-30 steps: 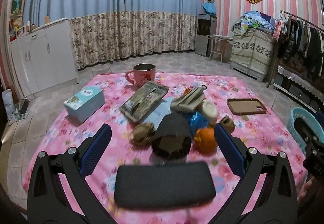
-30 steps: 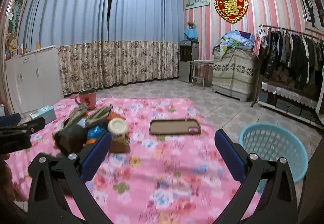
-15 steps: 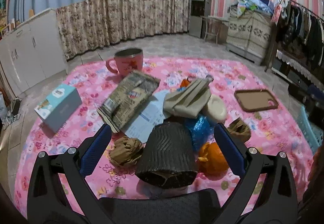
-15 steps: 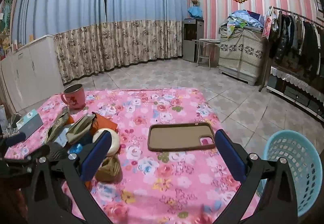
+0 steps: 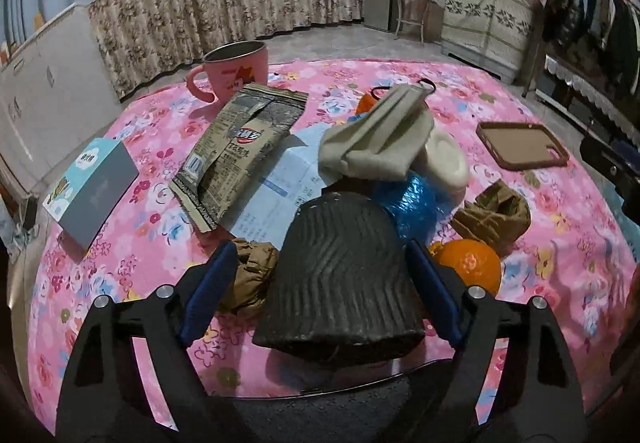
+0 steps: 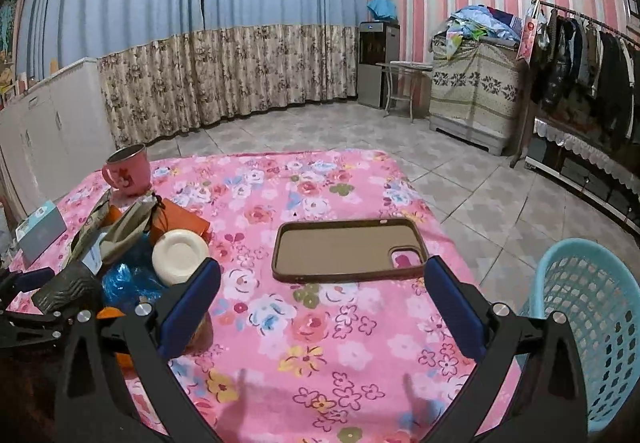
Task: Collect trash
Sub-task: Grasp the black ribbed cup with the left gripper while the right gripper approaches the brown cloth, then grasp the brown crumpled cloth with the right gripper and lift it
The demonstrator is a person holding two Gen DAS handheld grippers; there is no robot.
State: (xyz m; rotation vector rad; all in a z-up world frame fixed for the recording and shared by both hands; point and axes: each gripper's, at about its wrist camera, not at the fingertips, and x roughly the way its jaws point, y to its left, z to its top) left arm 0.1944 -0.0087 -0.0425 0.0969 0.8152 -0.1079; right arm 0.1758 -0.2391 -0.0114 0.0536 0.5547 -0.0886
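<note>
Writing on snack packet [image 5: 240,155] and paper sheet [image 5: 280,187]: unreadable.

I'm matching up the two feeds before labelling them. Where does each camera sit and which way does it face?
Left wrist: on the left gripper, angled down at the trash pile; its fingers flank the dark ribbed cup.
Right wrist: on the right gripper, facing the phone case, with the blue basket at right.
Shared: pink mug, phone case, pile.
</note>
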